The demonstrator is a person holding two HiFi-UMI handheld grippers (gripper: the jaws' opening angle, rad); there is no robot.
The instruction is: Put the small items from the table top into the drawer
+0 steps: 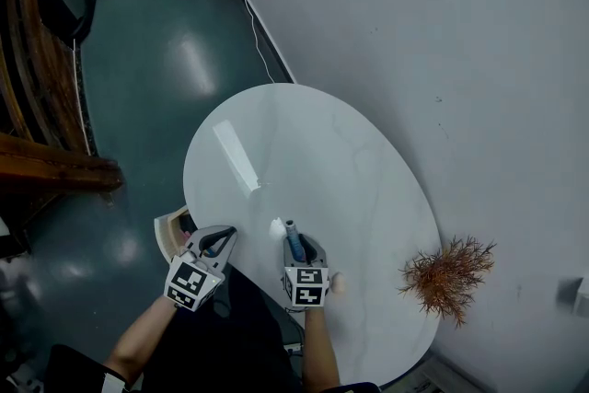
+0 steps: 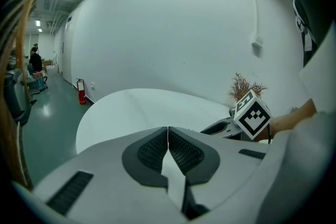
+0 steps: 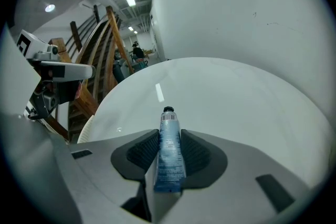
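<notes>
Head view: my right gripper [image 1: 295, 236] is over the near edge of the white oval table [image 1: 304, 143], with a blue tube [image 1: 294, 244] lengthwise between its jaws, dark cap forward. A small white item [image 1: 276, 226] lies just left of the tips. My left gripper [image 1: 217, 241] is off the table's edge, and a dried plant [image 1: 448, 276] sits at the far right. Left gripper view: left gripper [image 2: 168, 131], pads meeting, nothing between them. Right gripper view: right gripper [image 3: 169, 134], jaws narrowed to the tube's width, both pads pressed on the tube [image 3: 169, 160]. The cap juts past the tips above the table [image 3: 236, 97].
</notes>
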